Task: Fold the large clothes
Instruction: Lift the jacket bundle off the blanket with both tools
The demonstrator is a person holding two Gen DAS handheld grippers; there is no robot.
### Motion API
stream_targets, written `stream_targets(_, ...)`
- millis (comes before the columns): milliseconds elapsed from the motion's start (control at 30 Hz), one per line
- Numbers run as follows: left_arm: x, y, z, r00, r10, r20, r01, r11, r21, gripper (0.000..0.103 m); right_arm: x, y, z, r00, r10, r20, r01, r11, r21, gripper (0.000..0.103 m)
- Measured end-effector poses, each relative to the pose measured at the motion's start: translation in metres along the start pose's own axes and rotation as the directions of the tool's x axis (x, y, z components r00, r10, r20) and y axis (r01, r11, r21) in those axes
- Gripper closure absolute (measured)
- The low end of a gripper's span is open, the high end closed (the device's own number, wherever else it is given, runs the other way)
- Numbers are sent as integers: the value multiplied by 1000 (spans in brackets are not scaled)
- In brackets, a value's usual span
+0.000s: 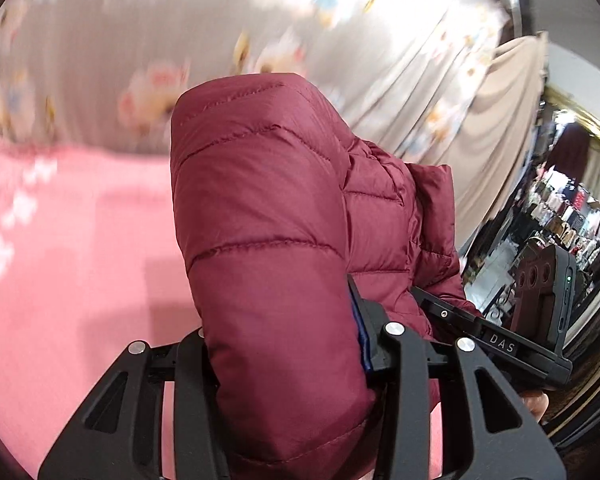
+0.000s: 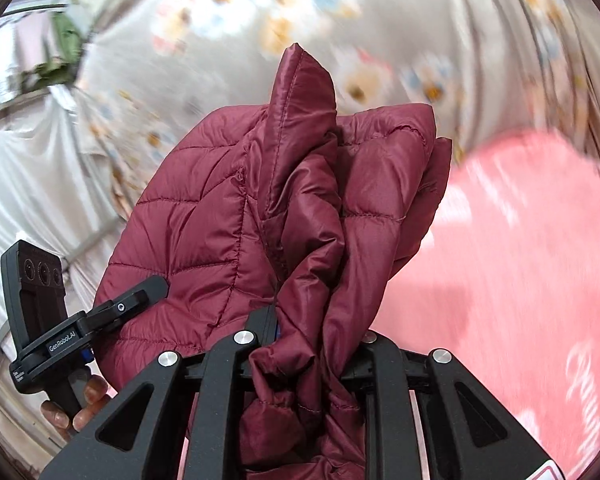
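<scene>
A maroon quilted puffer jacket (image 1: 260, 208) fills the middle of the left wrist view, bunched and held up above the pink bed cover (image 1: 60, 240). My left gripper (image 1: 284, 352) is shut on a thick fold of it; the fingertips are hidden by fabric. In the right wrist view the same jacket (image 2: 228, 216) hangs in crumpled folds. My right gripper (image 2: 308, 344) is shut on a twisted bunch of it. The other gripper shows at the right of the left wrist view (image 1: 540, 320) and at the left of the right wrist view (image 2: 80, 328), close by.
A pink cover with white lettering (image 2: 520, 260) lies below. A grey floral sheet (image 1: 220, 20) lies behind, blurred. A beige curtain (image 1: 500, 140) and a cluttered shelf area (image 1: 560, 220) are at the right; white drapes (image 2: 28, 180) at the left.
</scene>
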State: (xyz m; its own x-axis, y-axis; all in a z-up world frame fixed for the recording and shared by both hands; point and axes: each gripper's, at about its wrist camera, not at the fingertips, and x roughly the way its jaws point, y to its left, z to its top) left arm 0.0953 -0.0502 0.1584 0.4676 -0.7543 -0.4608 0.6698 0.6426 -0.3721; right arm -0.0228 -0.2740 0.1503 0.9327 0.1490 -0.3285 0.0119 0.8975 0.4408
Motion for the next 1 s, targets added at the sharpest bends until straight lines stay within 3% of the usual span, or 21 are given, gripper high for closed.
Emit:
stream_targets(167, -51, -8, 35, 987, -6, 159, -9, 996, 93, 64, -5, 56, 35, 993, 53, 109, -42, 994, -97, 85)
stream_targets(333, -96, 0, 59, 952, -16, 307, -32, 988, 151, 64, -8, 105, 55, 978, 106, 179, -71, 978, -195, 85)
stream_targets(567, -143, 37, 82, 913, -22, 407, -48, 986, 162, 63, 18, 156, 70, 968, 174, 183, -119, 954, -274, 85)
stream_targets(700, -158, 62, 83, 891, 10, 454, -88, 984, 152, 63, 57, 170, 66, 968, 201, 151, -152, 946, -288, 85)
stream_targets(867, -151, 101, 79, 890, 68, 452, -139, 982, 126, 63, 118, 169, 43, 981, 172, 85, -144, 953, -268, 85)
stream_targets(1000, -120, 141, 74, 910, 113, 398, -168, 980, 105, 63, 168, 149, 25, 989, 144, 16, -137, 963, -231, 85)
